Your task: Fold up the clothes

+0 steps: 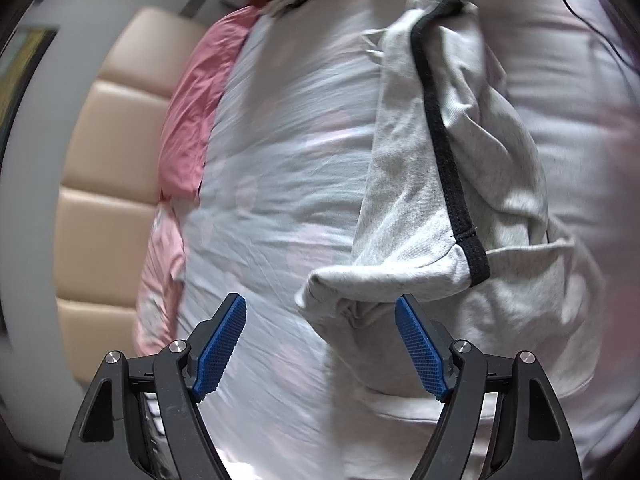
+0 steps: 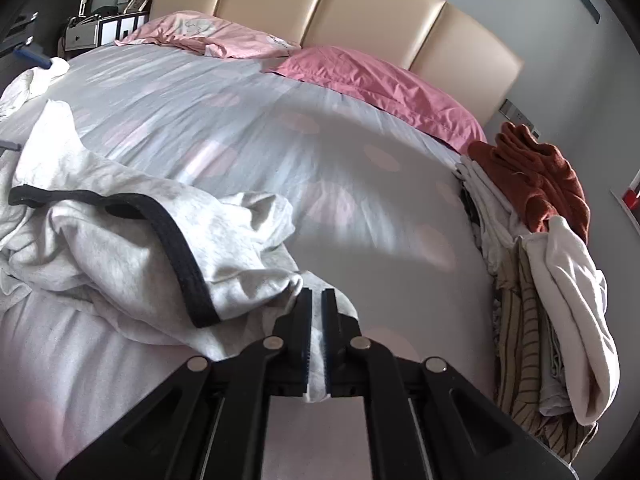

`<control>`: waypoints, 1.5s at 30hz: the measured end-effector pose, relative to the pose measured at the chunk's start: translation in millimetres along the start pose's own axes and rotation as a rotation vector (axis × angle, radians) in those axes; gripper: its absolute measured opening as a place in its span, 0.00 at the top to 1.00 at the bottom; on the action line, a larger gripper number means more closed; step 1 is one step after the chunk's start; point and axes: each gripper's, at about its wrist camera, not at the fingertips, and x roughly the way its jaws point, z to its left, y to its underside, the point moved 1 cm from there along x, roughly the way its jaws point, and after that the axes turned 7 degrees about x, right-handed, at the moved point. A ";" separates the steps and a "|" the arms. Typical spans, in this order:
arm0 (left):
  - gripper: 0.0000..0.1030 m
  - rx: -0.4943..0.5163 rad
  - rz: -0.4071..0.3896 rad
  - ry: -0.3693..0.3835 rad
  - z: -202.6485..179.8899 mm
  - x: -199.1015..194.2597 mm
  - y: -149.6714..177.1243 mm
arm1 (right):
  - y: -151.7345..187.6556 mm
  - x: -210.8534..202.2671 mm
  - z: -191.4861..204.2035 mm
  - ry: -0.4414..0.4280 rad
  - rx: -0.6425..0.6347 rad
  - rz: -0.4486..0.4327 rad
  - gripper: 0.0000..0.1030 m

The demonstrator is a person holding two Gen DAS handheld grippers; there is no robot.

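A wide bed is covered by a pale grey duvet with faint pink dots [image 2: 248,128], seen from two hand-held grippers. A crumpled light grey cotton garment with black trim along its edge [image 2: 132,240] lies on the duvet, toward the left side in the right wrist view.

The right gripper [image 2: 317,312] has its black jaws pressed together on a fold of that garment, and a strip of grey cloth shows between them. The left gripper [image 1: 320,344], with ridged blue pads [image 1: 220,348], stands wide apart with nothing between its jaws; one corner of the garment [image 1: 440,200] lies just beyond its right-hand fingertip.

Two pink pillows [image 2: 384,84] rest against a padded beige headboard [image 2: 360,12]. At the bed's right edge sits a pile of clothes, with a rust-red knitted garment [image 2: 536,176] on top.
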 end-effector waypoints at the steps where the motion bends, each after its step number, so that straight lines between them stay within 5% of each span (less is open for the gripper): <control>1: 0.23 0.046 0.004 0.001 -1.9 2.2 -4.5 | 0.0 0.0 0.2 -0.014 -0.001 0.002 0.95; 6: 0.25 0.222 0.063 0.017 -15.3 18.3 -21.4 | 0.3 -10.4 5.4 -0.045 -0.074 -0.029 0.93; 8: 0.58 0.229 0.122 0.032 -19.3 29.9 -21.6 | 2.7 -18.4 10.2 -0.052 -0.120 -0.052 0.88; 13: 0.89 0.116 0.169 0.055 -24.0 34.9 -11.8 | 12.8 -28.1 27.1 -0.048 -0.240 -0.061 0.79; 26: 0.94 -0.540 0.181 0.043 -20.2 -6.7 19.1 | 11.6 -32.4 17.2 -0.025 -0.225 -0.059 0.78; 33: 0.94 -0.732 0.159 0.062 -36.9 -13.6 39.5 | 24.3 -48.1 16.5 0.042 -0.348 -0.097 0.78; 42: 0.94 -0.830 0.116 0.097 -33.4 -12.1 51.0 | 45.5 -49.1 47.2 0.134 -0.552 -0.098 0.74; 45: 0.94 -0.848 0.109 0.107 -32.9 -8.7 55.7 | 53.9 -49.0 59.4 0.255 -0.651 -0.146 0.61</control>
